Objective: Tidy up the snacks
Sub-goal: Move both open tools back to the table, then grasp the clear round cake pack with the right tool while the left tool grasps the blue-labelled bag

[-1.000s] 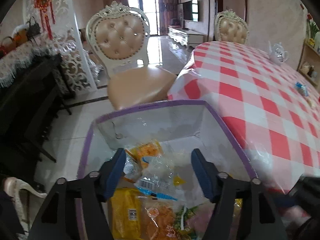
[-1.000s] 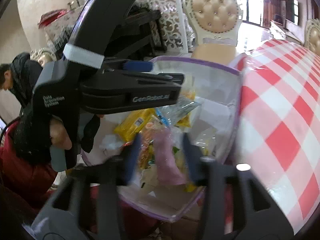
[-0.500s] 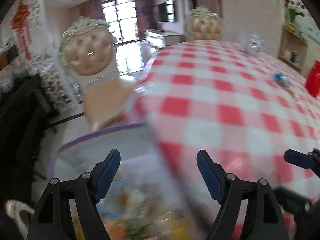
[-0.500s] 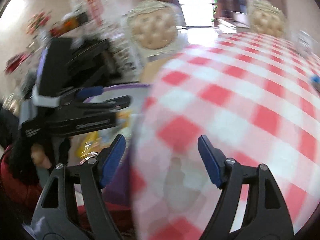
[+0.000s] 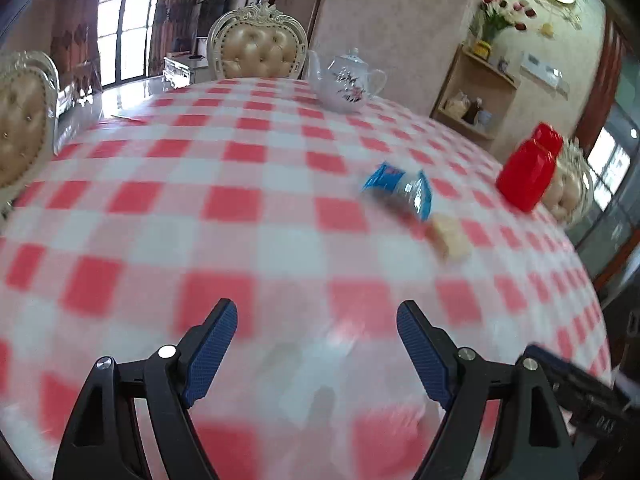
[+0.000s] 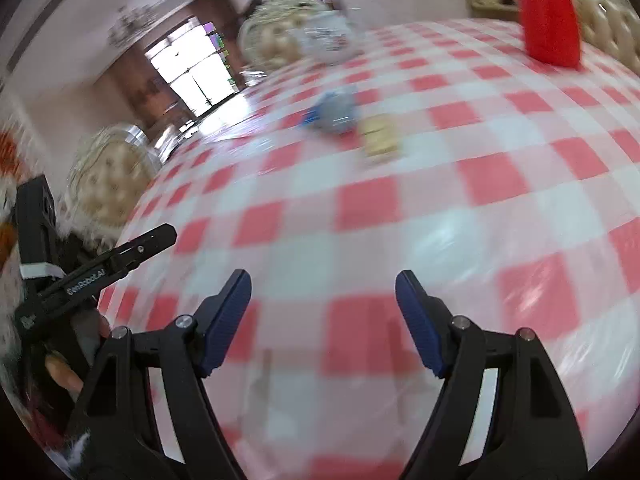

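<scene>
1. The blue snack packet (image 5: 400, 192) lies flat on the table ahead and to the right of the left gripper (image 5: 316, 352), touching or just beside a pale biscuit-like snack (image 5: 450, 236). Both sit loose on the cloth, likely waiting to be collected.
2. The packet looks like crinkly, glossy film. The pale snack is blocky and matte, though blur hides its detail.
3. The left gripper is spread wide and holds nothing, its blue ribbed pads (image 5: 212, 344) above bare cloth.
4. The right gripper (image 6: 324, 324) is likewise spread and empty, with the packet (image 6: 332, 112) well ahead of it.
5. The checked tablecloth (image 5: 240, 216) is smooth and shiny. Beyond the snacks stand a red plastic container (image 5: 528, 172) and a white porcelain teapot (image 5: 348, 84).
</scene>
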{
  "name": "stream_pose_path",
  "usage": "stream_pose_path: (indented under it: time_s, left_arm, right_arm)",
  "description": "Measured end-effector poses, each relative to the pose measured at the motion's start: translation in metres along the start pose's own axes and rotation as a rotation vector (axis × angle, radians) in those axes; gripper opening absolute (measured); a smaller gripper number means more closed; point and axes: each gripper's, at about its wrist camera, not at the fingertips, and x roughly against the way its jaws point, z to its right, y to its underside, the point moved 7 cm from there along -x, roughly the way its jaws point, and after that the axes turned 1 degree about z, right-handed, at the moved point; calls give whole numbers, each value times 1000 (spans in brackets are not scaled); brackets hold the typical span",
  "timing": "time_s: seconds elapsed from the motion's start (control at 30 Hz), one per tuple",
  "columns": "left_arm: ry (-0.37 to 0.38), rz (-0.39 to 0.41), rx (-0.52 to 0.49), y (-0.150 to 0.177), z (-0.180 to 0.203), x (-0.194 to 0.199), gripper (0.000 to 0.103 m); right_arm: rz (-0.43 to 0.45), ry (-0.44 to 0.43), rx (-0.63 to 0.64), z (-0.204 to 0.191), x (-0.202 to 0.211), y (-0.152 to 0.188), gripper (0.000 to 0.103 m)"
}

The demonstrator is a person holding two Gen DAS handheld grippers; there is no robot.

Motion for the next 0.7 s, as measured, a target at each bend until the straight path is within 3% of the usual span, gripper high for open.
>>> stream_pose_path:
  time_s: [0.13,0.2,0.3,0.5,0.57,0.63,0.7]
  left_arm:
    - [59,64,95,-18,14,-25,83]
    - [87,87,78,-18,14,-23,83]
    - [46,109,44,-18,6,-21,83]
    - [31,98,108,-24,-12,-32,83]
    - [44,78,119,-22,-13,-37,83]
    - [53,71,123,-21,-12,-40,83]
    - [83,53,112,-19,-6,-44,83]
  right_arm:
    - [-5,83,1,26,-23,-39,77]
    - [-16,105,11,38,-36,-54,77]
    - [-52,126,60,34,-67,-72,77]
    - [-109,220,192,22,-127,-93,76]
    - [-115,251,228,23,-138,-95,68]
    - [-112,291,268,26,-133,-94,39]
    - [-116,271,226,36,-123,-90,39]
